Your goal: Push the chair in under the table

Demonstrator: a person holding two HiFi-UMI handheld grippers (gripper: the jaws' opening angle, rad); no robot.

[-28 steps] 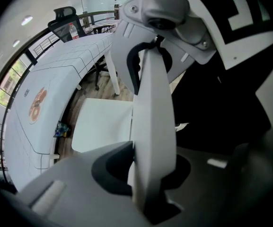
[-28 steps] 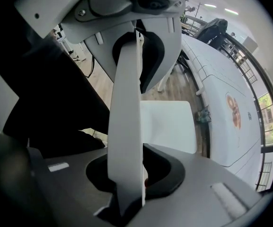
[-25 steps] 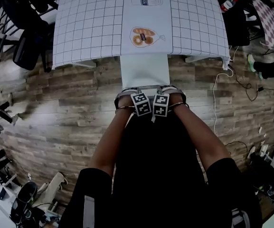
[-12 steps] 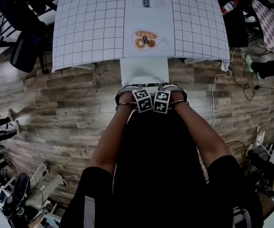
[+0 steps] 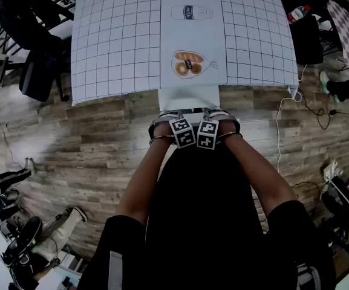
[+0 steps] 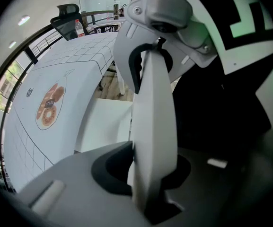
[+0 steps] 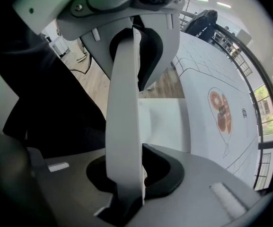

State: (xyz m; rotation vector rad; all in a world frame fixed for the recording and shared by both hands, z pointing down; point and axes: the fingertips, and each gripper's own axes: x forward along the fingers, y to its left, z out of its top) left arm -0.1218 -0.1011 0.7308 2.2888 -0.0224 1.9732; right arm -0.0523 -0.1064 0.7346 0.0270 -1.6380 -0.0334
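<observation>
Head view shows the white chair (image 5: 189,96) at 12 o'clock, seat partly under the counter (image 5: 114,41). Left gripper (image 6: 148,178) and right gripper (image 7: 127,174) clench its back edge side by side. Push level and evenly, chair square to the counter. Black chair (image 5: 35,47) at 10 o'clock and cable (image 5: 280,138) at 2 o'clock lie off the path.

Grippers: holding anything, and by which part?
Both the left gripper and the right gripper clamp the chair by the top edge of its backrest, side by side.
</observation>
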